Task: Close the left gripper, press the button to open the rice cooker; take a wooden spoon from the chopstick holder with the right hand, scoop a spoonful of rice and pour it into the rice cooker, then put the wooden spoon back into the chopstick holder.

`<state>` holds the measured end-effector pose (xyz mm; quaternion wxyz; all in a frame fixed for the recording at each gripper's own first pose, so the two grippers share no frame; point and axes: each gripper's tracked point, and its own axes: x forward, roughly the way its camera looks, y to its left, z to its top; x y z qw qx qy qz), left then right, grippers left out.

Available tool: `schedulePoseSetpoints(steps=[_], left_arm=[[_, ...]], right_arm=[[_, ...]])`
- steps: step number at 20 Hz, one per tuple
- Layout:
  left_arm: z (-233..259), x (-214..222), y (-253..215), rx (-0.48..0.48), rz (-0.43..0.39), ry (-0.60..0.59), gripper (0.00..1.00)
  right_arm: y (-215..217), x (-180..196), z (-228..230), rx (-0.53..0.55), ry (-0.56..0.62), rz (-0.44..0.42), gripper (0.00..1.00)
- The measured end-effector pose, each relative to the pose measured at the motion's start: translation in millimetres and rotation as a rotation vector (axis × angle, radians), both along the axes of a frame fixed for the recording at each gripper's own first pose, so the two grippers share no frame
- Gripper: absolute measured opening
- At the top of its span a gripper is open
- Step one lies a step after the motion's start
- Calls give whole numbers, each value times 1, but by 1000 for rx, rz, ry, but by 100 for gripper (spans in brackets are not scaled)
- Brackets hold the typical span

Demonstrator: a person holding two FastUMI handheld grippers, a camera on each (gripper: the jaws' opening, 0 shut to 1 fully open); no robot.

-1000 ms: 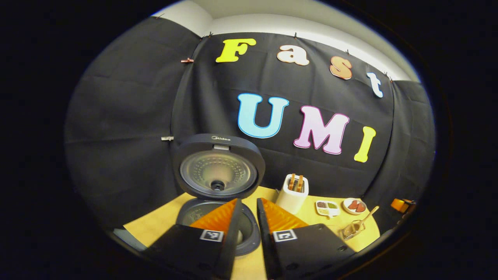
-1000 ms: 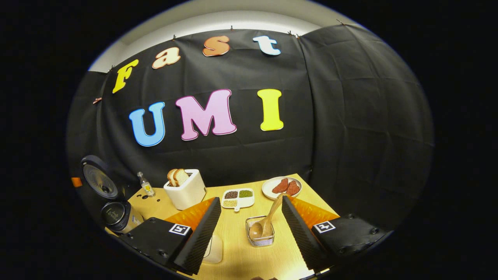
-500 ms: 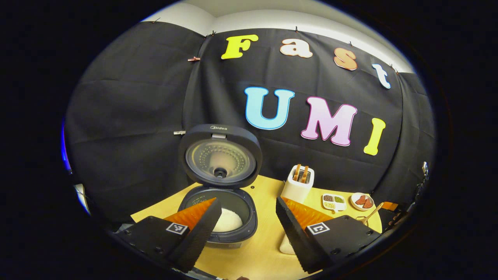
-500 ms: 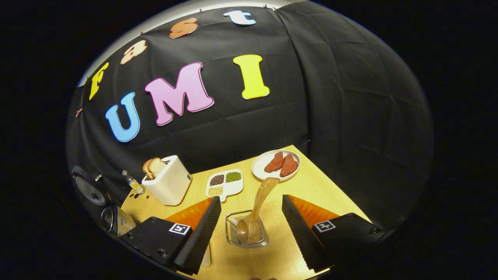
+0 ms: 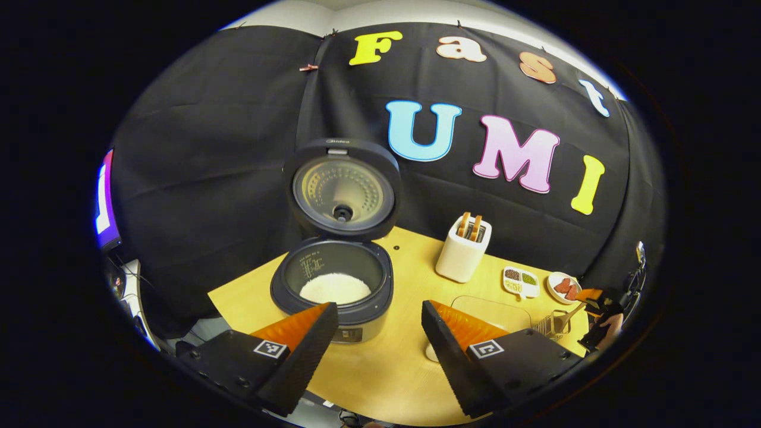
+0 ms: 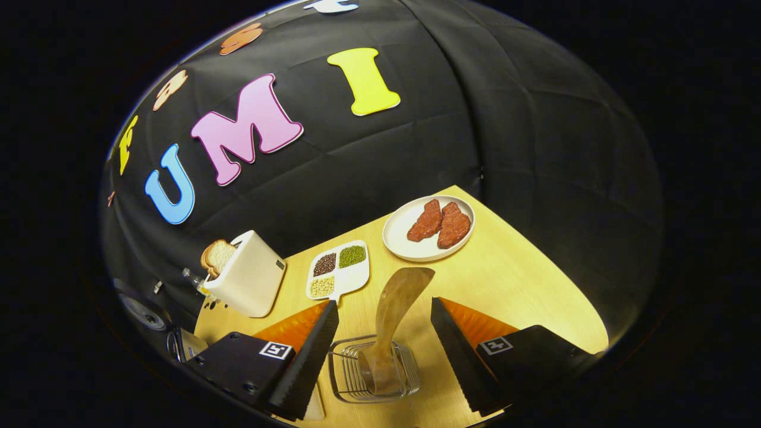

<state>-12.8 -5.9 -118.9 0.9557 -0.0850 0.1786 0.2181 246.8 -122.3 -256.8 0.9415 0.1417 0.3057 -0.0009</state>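
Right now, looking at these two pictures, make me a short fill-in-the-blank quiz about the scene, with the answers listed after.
1. The rice cooker's lid stands ____.
2. The wooden spoon rests in the chopstick holder, between the fingers of the ____ hand-held gripper.
3. The toaster holds slices of ____.
4. The white plate carries ____ reddish pieces of meat.

Answers: open; right; bread; two

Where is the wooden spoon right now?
In the right gripper view, the wooden spoon stands in the chopstick holder, between the open right tool's fingers.
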Motion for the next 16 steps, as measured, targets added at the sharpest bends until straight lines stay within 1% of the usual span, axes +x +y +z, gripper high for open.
schedulePoseSetpoints(steps=[3, 4, 5, 6, 7, 8, 10, 11, 12, 14, 15, 16], left_arm=[[-10, 0, -13, -4, -2, 20, 95], [-13, -1, -17, -3, -1, 24, 95], [-16, -2, -20, -4, -2, 28, 95], [-17, -2, -23, -7, -3, 32, 95], [-21, -4, -27, -12, -5, 36, 95], [-23, -6, -30, -17, -8, 39, 95], [-26, -9, -35, -19, -13, 44, 95], [-28, -11, -35, -19, -13, 47, 95], [-29, -13, -35, -20, -10, 50, 95], [-31, -15, -34, -33, -6, 52, 95], [-32, -16, -35, -40, -9, 49, 95], [-31, -17, -35, -42, -12, 47, 95]], right_arm=[[4, 8, -17, 59, 47, -13, 95], [3, 9, -20, 73, 61, -33, 80], [2, 11, -21, 93, 71, -55, 82], [0, 14, -19, 104, 73, -77, 69], [-2, 16, -19, 114, 69, -92, 51], [2, 15, -17, 145, 79, -89, 45], [2, 2, -16, 174, 129, -83, 46], [3, 17, -37, 165, 126, -98, 36], [-1, 5, -25, 169, 128, -85, 22], [1, 7, -20, 152, 114, -80, 19], [4, 6, -15, 148, 98, -71, 17], [2, 6, -5, 143, 70, -71, 17]])
